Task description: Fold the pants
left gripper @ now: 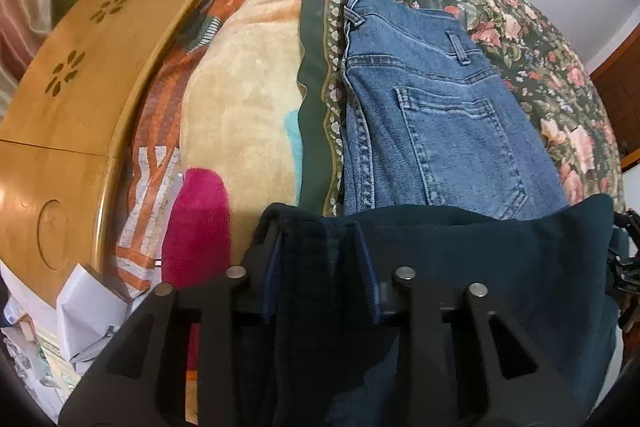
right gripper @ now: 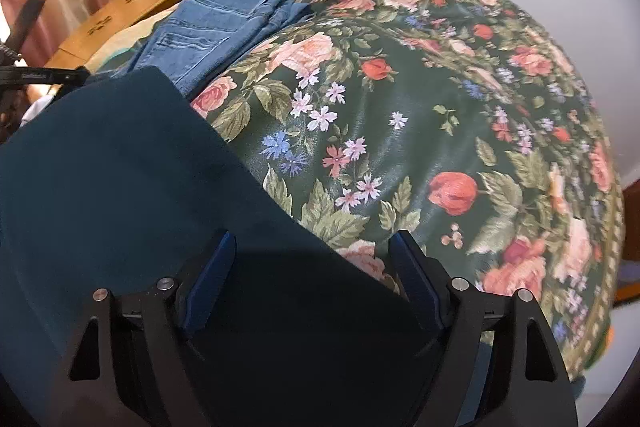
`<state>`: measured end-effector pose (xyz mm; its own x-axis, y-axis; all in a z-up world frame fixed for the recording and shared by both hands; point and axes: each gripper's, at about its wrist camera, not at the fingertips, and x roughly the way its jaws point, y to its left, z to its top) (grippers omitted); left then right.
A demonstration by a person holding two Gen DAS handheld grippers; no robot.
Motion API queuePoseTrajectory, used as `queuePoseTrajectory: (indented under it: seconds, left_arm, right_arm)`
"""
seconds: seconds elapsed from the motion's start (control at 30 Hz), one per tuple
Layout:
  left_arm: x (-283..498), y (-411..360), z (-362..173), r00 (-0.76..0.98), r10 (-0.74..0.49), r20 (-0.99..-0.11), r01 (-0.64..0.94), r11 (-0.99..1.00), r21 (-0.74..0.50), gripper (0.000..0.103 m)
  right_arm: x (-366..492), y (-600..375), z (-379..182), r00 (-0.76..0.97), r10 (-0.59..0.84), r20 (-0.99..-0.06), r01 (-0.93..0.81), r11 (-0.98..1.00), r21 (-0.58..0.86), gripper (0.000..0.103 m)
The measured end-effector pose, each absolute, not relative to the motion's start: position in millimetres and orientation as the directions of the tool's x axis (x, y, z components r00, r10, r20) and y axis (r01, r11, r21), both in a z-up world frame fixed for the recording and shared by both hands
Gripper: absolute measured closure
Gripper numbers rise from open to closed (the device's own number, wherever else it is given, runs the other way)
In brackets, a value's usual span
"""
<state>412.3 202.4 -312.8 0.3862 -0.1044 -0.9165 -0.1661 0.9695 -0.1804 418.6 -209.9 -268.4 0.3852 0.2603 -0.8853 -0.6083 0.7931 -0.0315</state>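
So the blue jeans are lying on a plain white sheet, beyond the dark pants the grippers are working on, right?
Not quite. The blue jeans lie on a dark green floral bedspread, not a plain white sheet; the right wrist view shows it. They do lie beyond the dark pants.

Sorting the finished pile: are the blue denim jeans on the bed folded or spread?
Folded: the blue denim jeans lie doubled in layers on the floral bedspread.

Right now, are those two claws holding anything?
The left gripper pinches the dark teal pants at one edge; the right gripper straddles them, unclamped.

Black tongs (right gripper: 310, 281); blue pads (right gripper: 210, 281)
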Motion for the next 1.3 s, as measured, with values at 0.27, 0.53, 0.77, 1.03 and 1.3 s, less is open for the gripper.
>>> queuePoseTrajectory:
  seconds: [0.27, 0.53, 0.77, 1.03, 1.3]
  left_arm:
    - [402, 209, -293, 0.415, -0.058, -0.908, -0.173, 0.975, -0.141, 0.09]
    - [386, 222, -245, 0.502, 0.12, -0.857, -0.223, 0.975, 0.006, 0.092]
    - [389, 240, -196, 0.545, 0.229, -0.807, -0.285, 0.955, 0.079, 0.091]
    - [350, 239, -168, 0.601, 0.19, -0.777, -0.266, 0.963, 0.029, 0.091]
    - [263, 225, -158, 0.639, 0.222, -0.736, -0.255, 0.964, 0.07, 0.091]
  right_arm:
    - [406, -220, -270, 0.325, 0.285, -0.902, -0.602, 0.798, 0.036, 0.069]
    - [392, -211, -252, 0.437, 0.217, -0.873, -0.588, 0.803, -0.095, 0.095]
    - [401, -207, -185, 0.583, 0.264, -0.768, -0.518, 0.849, -0.101, 0.095]
    - [353, -211, -159, 0.588, 0.333, -0.737, -0.535, 0.843, -0.046, 0.095]
    - [270, -219, -163, 0.563, 0.373, -0.738, -0.564, 0.826, -0.013, 0.095]
